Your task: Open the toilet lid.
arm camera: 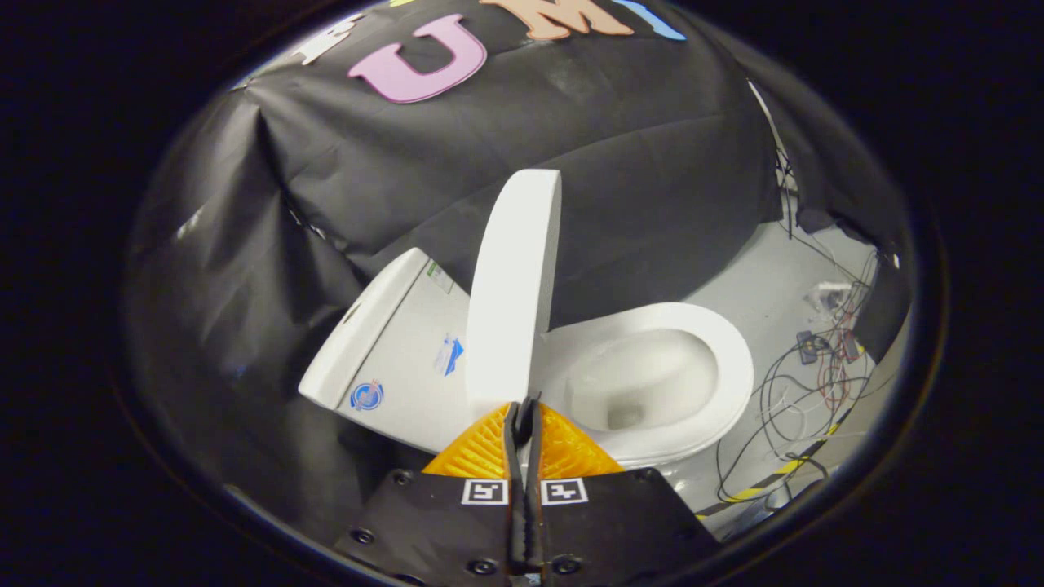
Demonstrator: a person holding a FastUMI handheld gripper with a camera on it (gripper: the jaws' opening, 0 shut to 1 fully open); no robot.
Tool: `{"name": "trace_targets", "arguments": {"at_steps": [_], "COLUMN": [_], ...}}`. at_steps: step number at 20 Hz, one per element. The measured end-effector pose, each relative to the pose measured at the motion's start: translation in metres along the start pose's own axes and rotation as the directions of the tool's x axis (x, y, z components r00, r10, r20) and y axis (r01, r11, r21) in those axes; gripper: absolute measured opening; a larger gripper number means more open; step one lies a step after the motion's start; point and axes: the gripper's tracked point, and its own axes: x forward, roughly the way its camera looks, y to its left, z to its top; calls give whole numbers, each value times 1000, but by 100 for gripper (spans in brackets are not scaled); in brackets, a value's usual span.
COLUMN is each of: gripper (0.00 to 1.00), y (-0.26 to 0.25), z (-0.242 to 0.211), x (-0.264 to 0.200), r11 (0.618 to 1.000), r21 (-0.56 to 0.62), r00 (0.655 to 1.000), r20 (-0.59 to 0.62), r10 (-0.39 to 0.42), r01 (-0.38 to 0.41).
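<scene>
Here the orange-fingered gripper (pixel 522 412), its fingers closed together, sits at the raised glossy white plastic toilet lid's (pixel 514 285) near edge, the lid's long axis rising straight ahead.

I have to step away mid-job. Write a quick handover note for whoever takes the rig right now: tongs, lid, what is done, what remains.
Tongs: fingers closed together, nothing visibly between them; the tips sit right at the lower edge of the toilet lid, contact cannot be confirmed.
Lid: raised, standing roughly upright between the tank and the bowl.
Bowl: seat ring down, inside exposed.
Done: the lid is lifted off the seat.
Left: check that the lid rests back toward the tank and holds on its own, then draw the tongs away.
Note: loose cables lie on the floor beyond the bowl.
</scene>
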Motion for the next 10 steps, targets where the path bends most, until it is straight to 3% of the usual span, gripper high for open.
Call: {"name": "trace_targets", "arguments": {"at_steps": [10], "gripper": [1], "y": [59], "z": [6], "x": [9], "r11": [996], "r21": [-87], "r00": [1000], "r20": [-4], "r10": [24], "r01": [-24]}}
